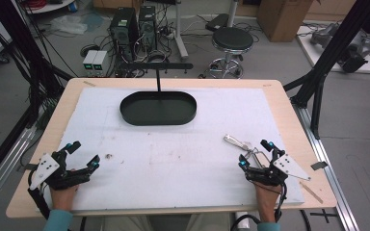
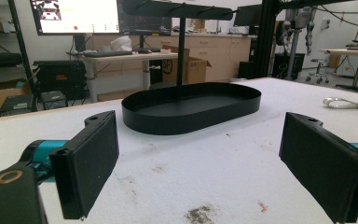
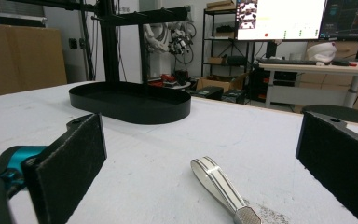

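Early stage, nothing picked up yet. The right gripper (image 1: pixel 255 154), lower right of the high view, has its jaws wide apart around the near end of a metal tool (image 1: pixel 243 145). It looks like a whisk or similar utensil with a flat silver handle, but I can't tell exactly. In the right gripper view the handle (image 3: pixel 219 186) lies on the white mat (image 1: pixel 173 159) between the jaws, bottom centre; the pads aren't touching it. The left gripper (image 1: pixel 83 155), lower left of the high view, also has its jaws apart with nothing between them, and it rests on the mat.

The black oval tray (image 1: pixel 158 108) with its upright stand sits upper centre and looks empty; in the left gripper view the tray (image 2: pixel 193 109) is mid-frame.

Judgement: the likely work is grasping the tool and taking it to the tray or stand. Grasp, lift and placement are all left.
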{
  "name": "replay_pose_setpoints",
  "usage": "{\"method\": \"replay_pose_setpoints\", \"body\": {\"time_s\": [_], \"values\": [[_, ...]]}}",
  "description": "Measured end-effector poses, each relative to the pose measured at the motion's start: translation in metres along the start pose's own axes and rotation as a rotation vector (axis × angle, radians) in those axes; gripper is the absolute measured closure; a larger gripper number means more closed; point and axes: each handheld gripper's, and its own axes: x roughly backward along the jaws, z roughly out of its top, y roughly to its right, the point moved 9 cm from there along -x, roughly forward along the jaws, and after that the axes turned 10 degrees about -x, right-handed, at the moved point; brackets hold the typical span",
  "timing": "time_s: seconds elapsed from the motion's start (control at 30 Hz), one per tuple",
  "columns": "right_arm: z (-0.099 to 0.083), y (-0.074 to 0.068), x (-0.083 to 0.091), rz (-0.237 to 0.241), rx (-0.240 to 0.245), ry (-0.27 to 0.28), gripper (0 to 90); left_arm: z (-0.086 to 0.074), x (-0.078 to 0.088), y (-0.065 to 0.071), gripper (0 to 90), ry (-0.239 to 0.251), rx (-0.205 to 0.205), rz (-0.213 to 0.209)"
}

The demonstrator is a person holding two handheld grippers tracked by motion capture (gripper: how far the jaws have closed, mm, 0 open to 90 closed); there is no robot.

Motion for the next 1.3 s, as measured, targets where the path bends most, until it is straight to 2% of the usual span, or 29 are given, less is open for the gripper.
{"method": "replay_pose_setpoints", "body": {"time_s": [0.77, 0.9, 1.03, 1.2, 1.3], "values": [[0.0, 0.0, 0.0, -0.011, -0.002, -0.002, 0.9, 0.0, 0.0, 0.001, 12.2, 0.003, -0.01, -0.002], [0.0, 0.0, -0.001, -0.028, 0.03, -0.009, 0.8, 0.001, 0.0, 0.001, 12.2, 0.004, -0.01, -0.003], [0.001, -0.001, -0.002, -0.023, 0.028, -0.023, 0.8, 0.001, 0.0, 0.001, 12.2, 0.004, -0.008, -0.002], [0.006, -0.001, -0.004, -0.024, 0.056, -0.055, 0.9, 0.0, 0.0, 0.0, 12.2, 0.003, -0.002, -0.001], [0.011, 0.001, -0.005, -0.03, 0.059, -0.048, 0.9, 0.0, 0.0, 0.001, 12.2, 0.001, -0.007, -0.001]]}}
